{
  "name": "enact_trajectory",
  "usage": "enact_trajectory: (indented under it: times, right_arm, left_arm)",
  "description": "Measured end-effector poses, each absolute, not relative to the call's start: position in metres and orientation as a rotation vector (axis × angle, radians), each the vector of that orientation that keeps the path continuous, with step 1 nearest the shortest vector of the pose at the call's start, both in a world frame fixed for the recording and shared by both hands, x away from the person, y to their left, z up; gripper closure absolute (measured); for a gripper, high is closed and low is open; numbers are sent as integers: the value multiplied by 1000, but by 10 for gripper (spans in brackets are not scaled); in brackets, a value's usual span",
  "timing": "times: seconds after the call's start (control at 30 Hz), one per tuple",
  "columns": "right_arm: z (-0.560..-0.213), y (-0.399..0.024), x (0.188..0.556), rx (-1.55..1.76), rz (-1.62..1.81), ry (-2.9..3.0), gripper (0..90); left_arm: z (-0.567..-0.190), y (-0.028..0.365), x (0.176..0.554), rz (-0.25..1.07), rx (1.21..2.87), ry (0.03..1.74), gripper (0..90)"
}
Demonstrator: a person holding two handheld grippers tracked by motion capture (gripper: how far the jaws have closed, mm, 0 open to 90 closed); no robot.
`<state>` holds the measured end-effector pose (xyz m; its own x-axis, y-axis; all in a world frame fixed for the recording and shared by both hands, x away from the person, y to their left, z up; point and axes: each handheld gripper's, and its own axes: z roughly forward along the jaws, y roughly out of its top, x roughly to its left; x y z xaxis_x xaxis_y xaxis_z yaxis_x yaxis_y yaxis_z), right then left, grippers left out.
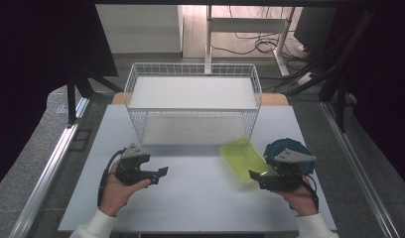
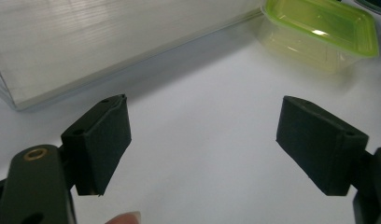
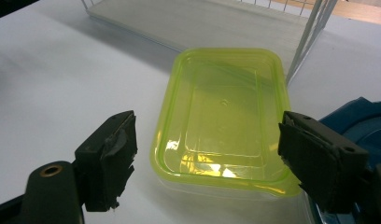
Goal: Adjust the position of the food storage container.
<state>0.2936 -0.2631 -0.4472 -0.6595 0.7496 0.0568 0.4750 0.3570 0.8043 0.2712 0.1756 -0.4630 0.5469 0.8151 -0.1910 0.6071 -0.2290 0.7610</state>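
The yellow-green container (image 3: 223,123) sits on the white tabletop (image 1: 190,193) just before the wire basket (image 1: 193,101), beside a blue object (image 1: 288,147); your right gripper (image 3: 207,163) faces it, left gripper (image 2: 202,149) apart, both jaws spread.

No legible text, labels, brands, numbers or signs found on any surface in view.

A wire basket (image 1: 193,103) stands at the bench's (image 1: 190,198) far edge. Before its right corner lies a lidded container (image 1: 241,158), with a round object (image 1: 288,147) just beside it toward the right edge.
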Motion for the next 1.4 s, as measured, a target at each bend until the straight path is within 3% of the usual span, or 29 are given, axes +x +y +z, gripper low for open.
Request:
enact_trajectory:
  times: [0.63,0.83,1.13,1.4]
  right_arm:
    - [-433,-273,307,1096,1074,2321,290]
    - [-423,-284,330,1153,985,2330,332]
    - [-413,-298,386,1222,801,2365,509]
    - [-418,-316,427,1312,683,2375,592]
  left_arm:
    - [-462,188,268,298,1937,1187,153]
    - [-463,190,267,286,1944,1185,151]
    - [-464,188,267,284,1956,1181,148]
    - [-466,189,269,278,1966,1185,147]
